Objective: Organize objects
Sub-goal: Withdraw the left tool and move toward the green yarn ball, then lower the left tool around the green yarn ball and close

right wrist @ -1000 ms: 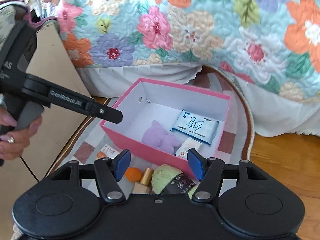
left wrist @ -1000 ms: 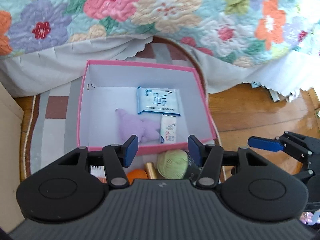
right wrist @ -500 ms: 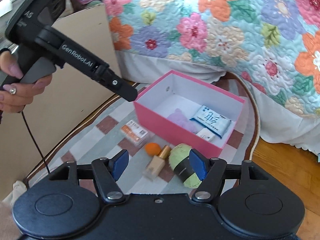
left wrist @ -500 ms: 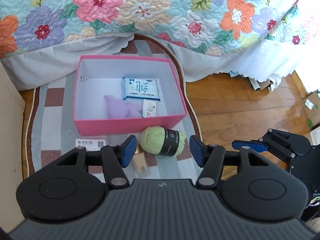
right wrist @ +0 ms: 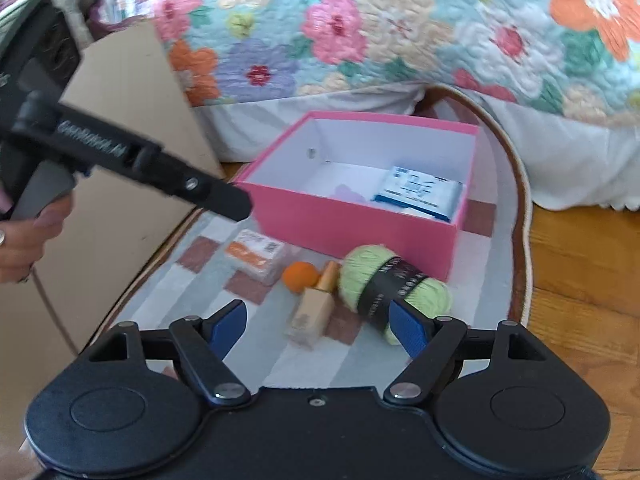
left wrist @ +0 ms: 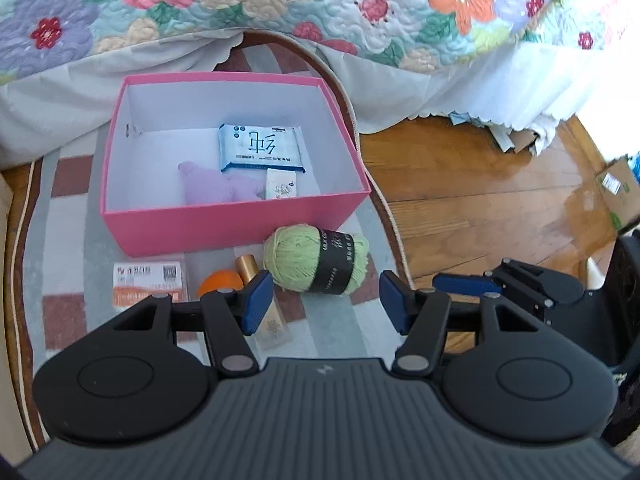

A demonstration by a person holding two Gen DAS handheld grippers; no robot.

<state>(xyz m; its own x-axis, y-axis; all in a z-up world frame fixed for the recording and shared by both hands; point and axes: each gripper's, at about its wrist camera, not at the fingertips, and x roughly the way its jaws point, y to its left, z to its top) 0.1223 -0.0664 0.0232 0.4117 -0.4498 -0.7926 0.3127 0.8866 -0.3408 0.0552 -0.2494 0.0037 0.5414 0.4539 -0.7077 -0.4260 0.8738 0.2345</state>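
A pink box (left wrist: 224, 224) (right wrist: 360, 220) sits on a rug and holds a blue tissue pack (left wrist: 260, 148), a purple soft toy (left wrist: 212, 188) and a small white packet (left wrist: 282, 185). In front of it lie a green yarn ball (left wrist: 316, 260) (right wrist: 392, 284), a gold-capped bottle (left wrist: 264, 316) (right wrist: 316, 304), an orange ball (left wrist: 220, 280) (right wrist: 300, 276) and an orange-white packet (left wrist: 150, 284) (right wrist: 258, 254). My left gripper (left wrist: 326, 304) is open and empty, just short of the yarn. My right gripper (right wrist: 318, 326) is open and empty, near the bottle and yarn.
A flowered quilt (left wrist: 280, 8) hangs over the bed behind the box. A cardboard panel (right wrist: 120, 160) stands at the left. Wooden floor (left wrist: 480, 200) lies to the right of the rug (left wrist: 72, 216). A cardboard box (left wrist: 618, 192) sits far right.
Both grippers pulled back and up from the box, then came down again toward the items in front of it. Both stayed open and empty.
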